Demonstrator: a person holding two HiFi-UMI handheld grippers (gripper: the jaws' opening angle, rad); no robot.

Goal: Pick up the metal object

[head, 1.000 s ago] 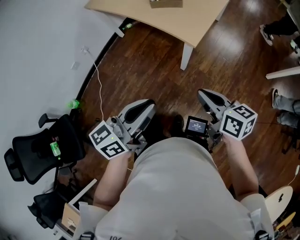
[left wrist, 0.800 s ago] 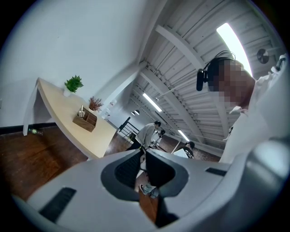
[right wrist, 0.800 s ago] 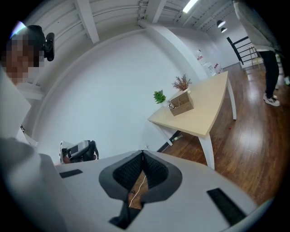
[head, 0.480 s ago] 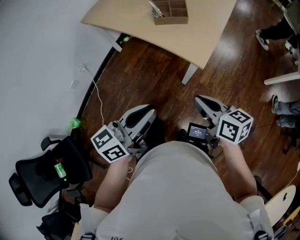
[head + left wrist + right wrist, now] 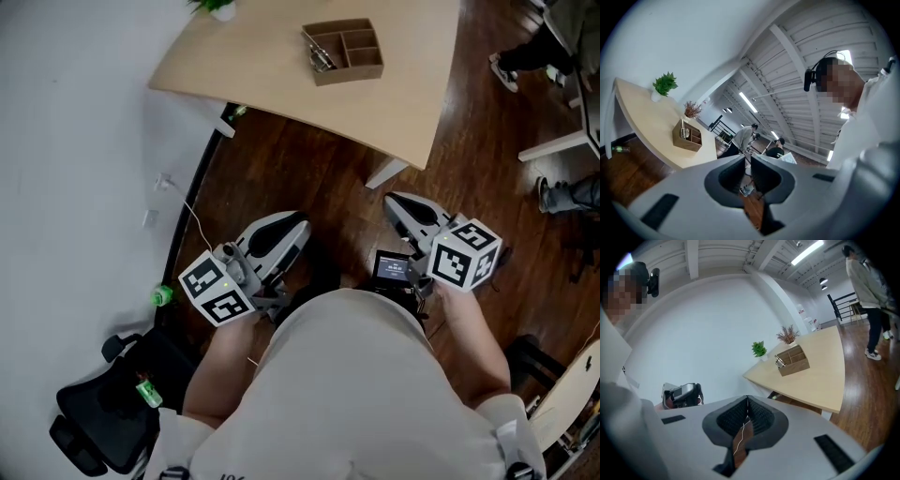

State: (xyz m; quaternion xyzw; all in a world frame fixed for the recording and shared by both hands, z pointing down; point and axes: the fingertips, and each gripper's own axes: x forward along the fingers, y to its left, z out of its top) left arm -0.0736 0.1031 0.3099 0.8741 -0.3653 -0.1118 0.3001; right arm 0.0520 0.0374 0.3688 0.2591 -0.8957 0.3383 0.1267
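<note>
Open floor ahead, up to table and its curved near edge. Left gripper empty, jaws a narrow slit apart; right gripper empty, jaws pressed together. Far off on table, box with metal object in left compartment.

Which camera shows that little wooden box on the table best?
The head view: it looks down into the wooden box, showing its compartments and a metal object in one. Both gripper views show it small, from the side.
</note>
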